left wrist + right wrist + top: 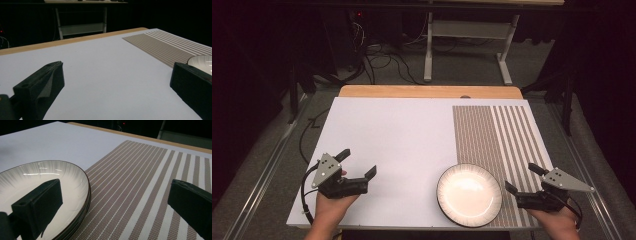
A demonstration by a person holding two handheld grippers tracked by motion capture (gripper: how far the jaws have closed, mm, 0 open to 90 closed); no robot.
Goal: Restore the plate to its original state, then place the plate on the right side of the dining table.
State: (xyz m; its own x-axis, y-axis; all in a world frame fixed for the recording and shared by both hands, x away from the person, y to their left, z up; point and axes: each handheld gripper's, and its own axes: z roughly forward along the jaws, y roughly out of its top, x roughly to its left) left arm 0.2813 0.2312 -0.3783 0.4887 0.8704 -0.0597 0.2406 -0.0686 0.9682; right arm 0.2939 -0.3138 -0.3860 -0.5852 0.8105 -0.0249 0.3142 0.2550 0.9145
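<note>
- Your left tool [360, 162] sat nearest you at the tabletop's [402, 135] near left corner, held in your left hand [329, 207], its two black jaws standing wide apart with nothing between them.
- In the left gripper view those jaws framed bare white tabletop [100, 75], and the plate [202, 62] showed just past the jaw at that view's right.
- Your right tool [522, 177] sat near the tabletop's near right corner, held in your right hand [557, 222], its jaws also spread apart and gripping nothing.
- The right tool hovered over the striped placemat [492, 135], just beside the plate's right rim; from the high view you could not tell whether a jaw touched the rim.
- The plate [470, 194], white with a dark rim, lay flat by the near edge of the tabletop, right of the middle, between your two tools and much closer to the right one.
- The plate lay partly on the white surface and partly on the placement's left edge; in the right gripper view the plate [45, 185] lay behind the jaw at that view's left, with the placemat [140, 182] stretching away beside it.
- The placemat covered the right part of the tabletop and ran up to its far edge.
- Past the far edge, a strip of bare wood [427, 91] showed, then a grey floor [462, 65] with cables [382, 60] and a white table frame [467, 45].
</note>
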